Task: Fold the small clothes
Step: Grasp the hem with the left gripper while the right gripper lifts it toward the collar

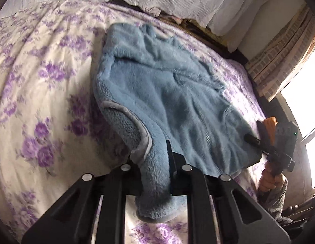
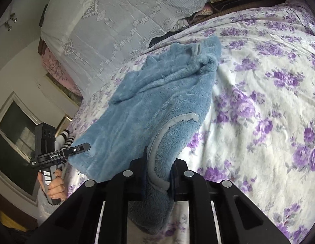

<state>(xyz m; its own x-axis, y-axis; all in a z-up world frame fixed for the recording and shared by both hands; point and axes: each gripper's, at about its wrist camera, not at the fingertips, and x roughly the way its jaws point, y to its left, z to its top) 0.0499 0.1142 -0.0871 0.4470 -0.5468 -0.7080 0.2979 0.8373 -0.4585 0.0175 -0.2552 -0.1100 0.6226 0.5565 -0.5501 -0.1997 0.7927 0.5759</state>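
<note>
With both near corners pinched so the cloth hangs taut for folding: left gripper and right gripper each clenched on fluffy light-blue fleece garment, spread toward floral purple-and-white bedspread's far edge.

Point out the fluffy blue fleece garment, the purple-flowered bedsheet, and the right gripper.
fluffy blue fleece garment [image 1: 167,93]: left wrist view, middle panel.
purple-flowered bedsheet [image 1: 41,77]: left wrist view, bare part.
right gripper [image 2: 158,170]: right wrist view, between fingertips.
</note>
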